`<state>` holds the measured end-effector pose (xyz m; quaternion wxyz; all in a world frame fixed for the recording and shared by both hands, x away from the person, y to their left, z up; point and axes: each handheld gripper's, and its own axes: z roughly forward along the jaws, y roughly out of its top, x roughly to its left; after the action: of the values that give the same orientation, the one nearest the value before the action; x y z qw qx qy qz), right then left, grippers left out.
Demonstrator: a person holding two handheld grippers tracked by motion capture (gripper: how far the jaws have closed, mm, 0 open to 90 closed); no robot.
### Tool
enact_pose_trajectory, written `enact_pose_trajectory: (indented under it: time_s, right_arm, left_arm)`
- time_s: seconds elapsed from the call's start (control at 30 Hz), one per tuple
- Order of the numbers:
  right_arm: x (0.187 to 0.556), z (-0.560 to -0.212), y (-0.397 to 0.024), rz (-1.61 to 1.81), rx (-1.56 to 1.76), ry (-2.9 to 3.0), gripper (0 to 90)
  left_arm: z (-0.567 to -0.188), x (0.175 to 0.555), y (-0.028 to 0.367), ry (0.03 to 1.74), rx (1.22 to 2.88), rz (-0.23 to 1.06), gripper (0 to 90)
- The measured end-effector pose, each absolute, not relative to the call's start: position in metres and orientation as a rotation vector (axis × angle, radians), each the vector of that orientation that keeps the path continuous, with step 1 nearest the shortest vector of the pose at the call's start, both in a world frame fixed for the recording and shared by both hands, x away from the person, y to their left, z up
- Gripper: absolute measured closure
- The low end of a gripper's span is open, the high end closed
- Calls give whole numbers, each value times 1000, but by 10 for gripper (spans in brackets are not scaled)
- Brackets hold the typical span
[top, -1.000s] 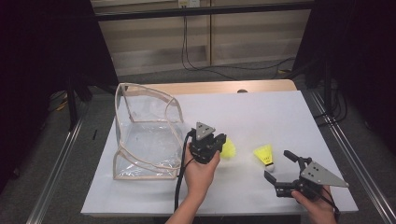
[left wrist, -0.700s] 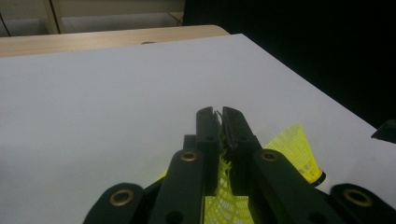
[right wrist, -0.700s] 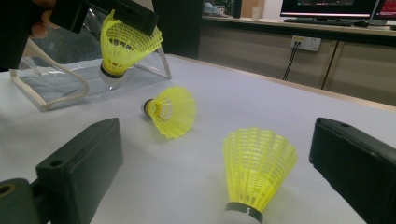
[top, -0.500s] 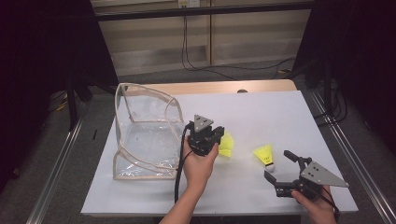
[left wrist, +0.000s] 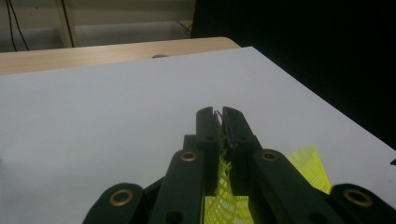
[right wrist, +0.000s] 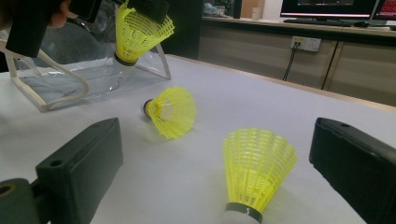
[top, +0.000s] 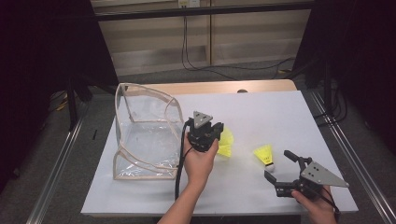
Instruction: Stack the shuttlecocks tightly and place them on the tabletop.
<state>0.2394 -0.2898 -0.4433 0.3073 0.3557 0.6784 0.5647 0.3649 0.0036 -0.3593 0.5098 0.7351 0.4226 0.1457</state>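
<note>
Left hand-held gripper (top: 215, 132) clamped on yellow shuttlecock (right wrist: 136, 32), lifted just right of clear bag (top: 144, 135) near desk centre. Step judged: carry to bag. Next: swing left over opening, release. Right hand-held gripper (top: 281, 169) wide, empty, near second shuttlecock (top: 265, 155).

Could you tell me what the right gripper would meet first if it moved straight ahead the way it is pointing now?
Most likely the nearest yellow shuttlecock, standing on its base in line with the open right gripper.

shuttlecocks (right wrist: 258, 163) w/ yellow plastic mesh skirts, slightly glossy; pouch (top: 144, 133) clear glossy vinyl w/ beige cloth-like trim; table (top: 280, 112) matt white, smooth, wood edge; gripper jaws matt black plastic.
</note>
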Motion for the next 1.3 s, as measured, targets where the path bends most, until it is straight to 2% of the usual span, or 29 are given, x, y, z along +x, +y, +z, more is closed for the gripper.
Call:
enact_pose_trajectory:
  time_s: [0.93, 1.3]
  right_arm:
    - [239, -443, -291, 1491, 938, 1789, 25]
    - [239, -443, -290, 1490, 940, 1792, 25]
  left_arm:
    - [-356, 387, 2, 1084, 1732, 371, 858]
    - [-360, 395, 3, 1113, 1711, 424, 855]
